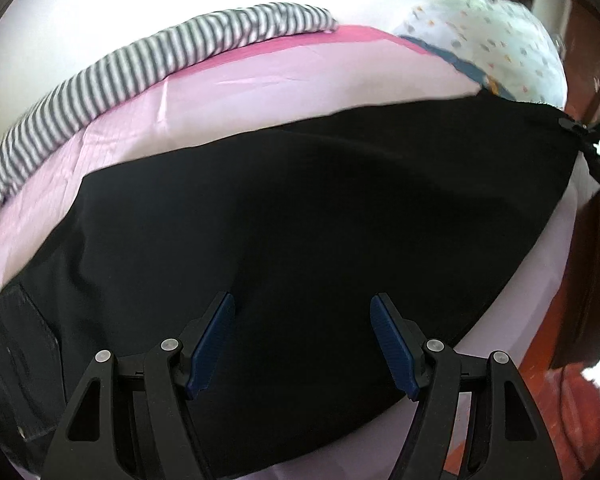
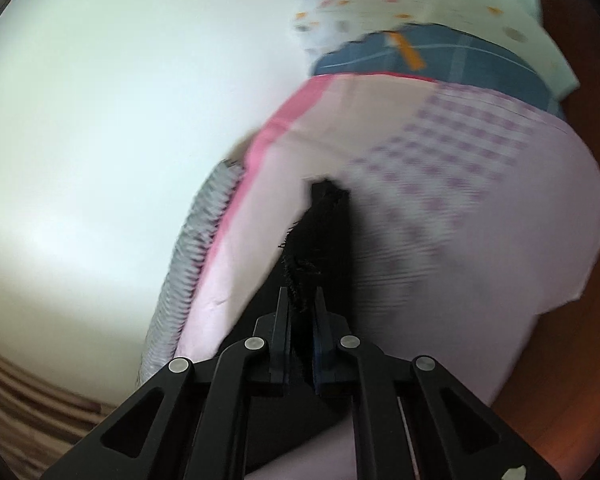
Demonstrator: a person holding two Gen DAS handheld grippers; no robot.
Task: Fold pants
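1. We saw a bed with a pale pink sheet [image 1: 260, 92] filling most of both views; a brighter pink band ran along its far edge, and the right wrist view showed a purple checked patch on it.
2. The black pants [image 1: 300, 216] lay spread flat across the sheet, reaching from the lower left of the left wrist view to a far corner at the upper right. A stitched pocket or label patch showed at their lower left end.
3. A grey-and-white striped cloth [image 1: 140, 64] lay along the far edge of the bed, apart from the pants.
4. A white pillow with small coloured spots [image 1: 512, 40] sat at the far right corner, with a blue cloth [image 2: 440, 60] against it.
5. Our left tongs [image 1: 302, 342] hovered over the near part of the pants with the blue pads wide apart and nothing between them.
6. Our right tongs [image 2: 301, 308] were clamped on a frayed edge of the pants, and the fabric rose in a ridge from between the pads. This view was blurred.
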